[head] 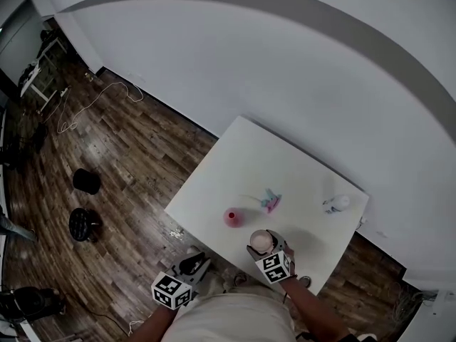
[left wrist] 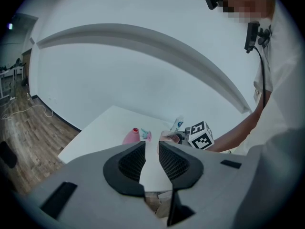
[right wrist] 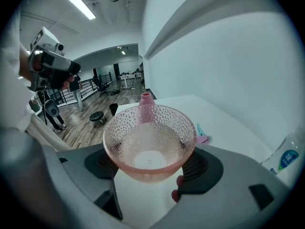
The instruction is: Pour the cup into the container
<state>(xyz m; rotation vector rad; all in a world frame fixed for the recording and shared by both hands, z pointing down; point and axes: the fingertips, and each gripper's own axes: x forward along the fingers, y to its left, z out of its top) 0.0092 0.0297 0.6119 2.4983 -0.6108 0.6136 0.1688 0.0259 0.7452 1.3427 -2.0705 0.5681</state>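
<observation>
A clear pink dimpled cup (right wrist: 150, 142) stands upright between the pads of my right gripper (right wrist: 151, 165), which is shut on its sides. I cannot tell whether there is liquid in it. In the head view the cup (head: 261, 240) hangs over the table's near edge. The pink narrow-necked container (head: 232, 217) stands just to its left, and in the right gripper view that container (right wrist: 146, 104) shows behind the cup's rim. My left gripper (head: 194, 265) hovers off the table's near corner, with its jaws (left wrist: 151, 159) almost together and nothing between them.
A small pink-and-teal item (head: 271, 201) lies mid-table. A clear water bottle (head: 336, 204) is near the right edge of the white table (head: 235, 162). Two black stools (head: 86, 181) and a white cable (head: 85, 109) are on the wood floor to the left.
</observation>
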